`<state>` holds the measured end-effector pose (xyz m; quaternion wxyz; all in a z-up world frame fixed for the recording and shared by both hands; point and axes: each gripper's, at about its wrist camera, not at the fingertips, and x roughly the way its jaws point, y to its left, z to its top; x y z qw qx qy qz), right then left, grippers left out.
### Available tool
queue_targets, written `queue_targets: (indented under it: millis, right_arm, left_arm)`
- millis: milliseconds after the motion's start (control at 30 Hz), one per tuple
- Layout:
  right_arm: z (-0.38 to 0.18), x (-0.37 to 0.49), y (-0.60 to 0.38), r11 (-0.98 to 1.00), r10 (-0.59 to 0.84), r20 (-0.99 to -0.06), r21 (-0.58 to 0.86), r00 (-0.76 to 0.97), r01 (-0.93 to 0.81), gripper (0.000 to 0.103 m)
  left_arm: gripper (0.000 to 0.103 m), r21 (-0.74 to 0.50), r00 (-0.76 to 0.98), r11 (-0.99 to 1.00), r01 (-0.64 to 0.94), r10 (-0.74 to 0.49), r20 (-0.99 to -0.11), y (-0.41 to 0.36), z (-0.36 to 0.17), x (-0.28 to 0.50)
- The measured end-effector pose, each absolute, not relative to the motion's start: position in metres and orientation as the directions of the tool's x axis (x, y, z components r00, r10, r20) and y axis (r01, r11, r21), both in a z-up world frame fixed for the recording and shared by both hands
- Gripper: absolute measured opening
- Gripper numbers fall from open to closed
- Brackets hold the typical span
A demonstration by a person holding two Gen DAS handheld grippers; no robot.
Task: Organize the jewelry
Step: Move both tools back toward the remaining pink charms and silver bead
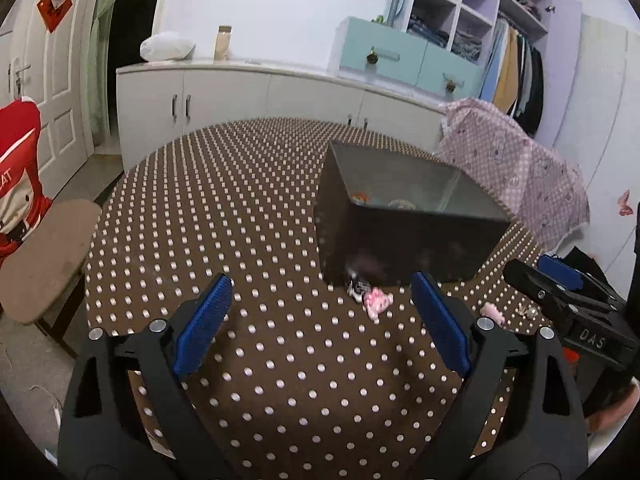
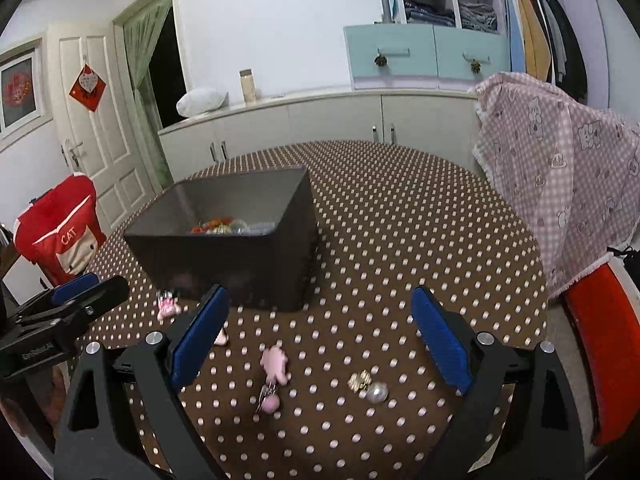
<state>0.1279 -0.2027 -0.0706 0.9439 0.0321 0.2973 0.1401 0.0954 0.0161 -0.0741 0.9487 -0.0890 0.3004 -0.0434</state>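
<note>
Two grippers hover with jaws wide apart and empty, and the right gripper (image 2: 320, 336) is nearer: one pink clip (image 2: 274, 364) lies between its jaws, long axis running away from them. One gold-and-pearl earring (image 2: 368, 386) sits just right of it; a second pink piece (image 1: 377, 303) waits ahead of the left gripper (image 1: 322, 312), touching the black box (image 2: 240, 264) on the counter (image 2: 400, 220).

White cabinets (image 2: 320, 120), wardrobe (image 2: 480, 12), door (image 2: 100, 120)

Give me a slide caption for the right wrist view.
Open right gripper hovers over a pink hair clip and pearl earring near the dark storage box.
</note>
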Motion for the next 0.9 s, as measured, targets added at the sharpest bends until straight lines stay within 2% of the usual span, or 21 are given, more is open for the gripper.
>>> queue_targets:
  millis: [300,733,767,800,833,867,900]
  right_arm:
    - [-0.080,0.121,-0.199,0.961,0.275,-0.566,0.133,0.778,-0.243,0.089]
    - [-0.086,0.124,-0.204,0.958,0.287,-0.583,0.156,0.760,-0.242,0.090]
    - [-0.086,0.124,-0.204,0.957,0.288,-0.583,0.157,0.760,-0.243,0.090]
    - [-0.086,0.124,-0.205,0.957,0.291,-0.583,0.161,0.759,-0.243,0.090]
    - [-0.086,0.125,-0.207,0.956,0.293,-0.583,0.164,0.757,-0.244,0.090]
    - [-0.087,0.125,-0.208,0.955,0.296,-0.584,0.169,0.756,-0.243,0.090]
    - [-0.087,0.125,-0.208,0.955,0.298,-0.584,0.172,0.755,-0.243,0.090]
  left_arm:
    - [0.090,-0.119,0.742,0.993,-0.004,-0.077,-0.666,0.001,-0.083,0.112]
    - [0.089,-0.116,0.760,0.990,0.076,-0.133,-0.636,-0.012,-0.072,0.120]
    - [0.086,-0.103,0.759,0.991,0.089,-0.134,-0.637,-0.015,-0.073,0.120]
    - [0.075,-0.097,0.758,0.991,0.094,-0.135,-0.639,-0.015,-0.074,0.119]
    - [0.062,-0.083,0.750,0.992,0.096,-0.127,-0.650,-0.018,-0.077,0.121]
    - [0.052,-0.075,0.738,0.993,0.093,-0.119,-0.664,-0.019,-0.080,0.123]
    - [0.033,-0.069,0.727,0.994,0.090,-0.113,-0.677,-0.018,-0.083,0.125]
